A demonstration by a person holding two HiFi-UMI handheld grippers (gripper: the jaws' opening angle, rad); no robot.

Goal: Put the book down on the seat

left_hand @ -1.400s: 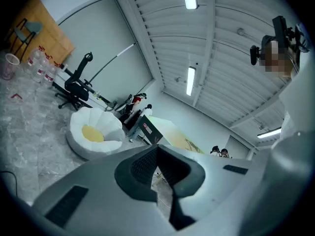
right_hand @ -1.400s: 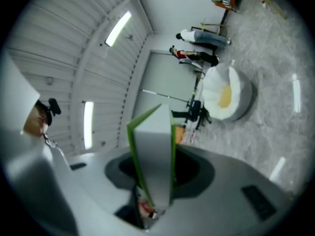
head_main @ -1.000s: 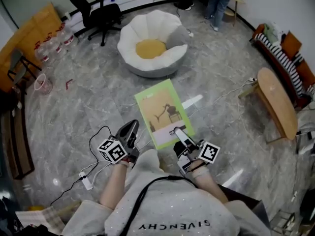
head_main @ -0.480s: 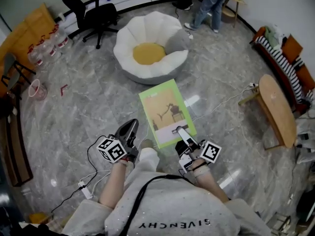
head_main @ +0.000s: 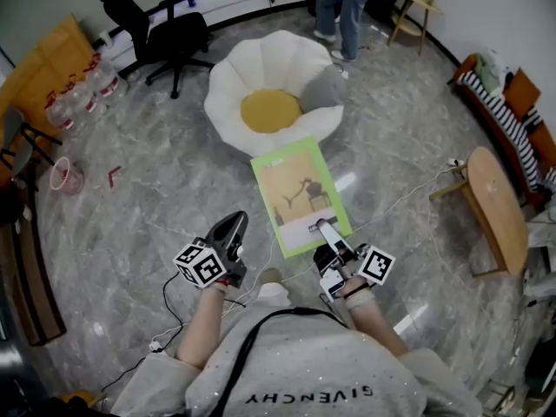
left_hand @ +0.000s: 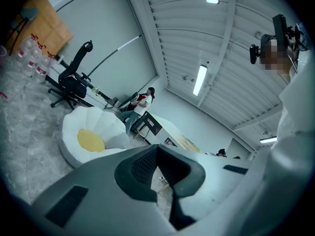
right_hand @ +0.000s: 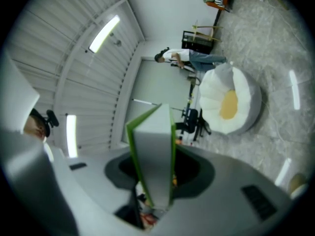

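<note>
The book [head_main: 301,196] has a bright green cover with a beige picture in the middle, dark figures on it and a white strip below. In the right gripper view its pages look pale grey between green edges. The seat [head_main: 233,75] is white with a petal pattern and a yellow centre, and its cushion [head_main: 323,88] is grey. The floor [head_main: 139,189] is grey marble with lighter veins. The left gripper [head_main: 233,224] and the right gripper [head_main: 323,228] are grey with black pads, and their cubes carry black-and-white square markers. The office chair [head_main: 174,31] is black. The sofa [head_main: 497,115] has black and white stripes. The side table [head_main: 495,200] is light brown wood. The sweater [head_main: 295,372] is pale grey with dark letters
</note>
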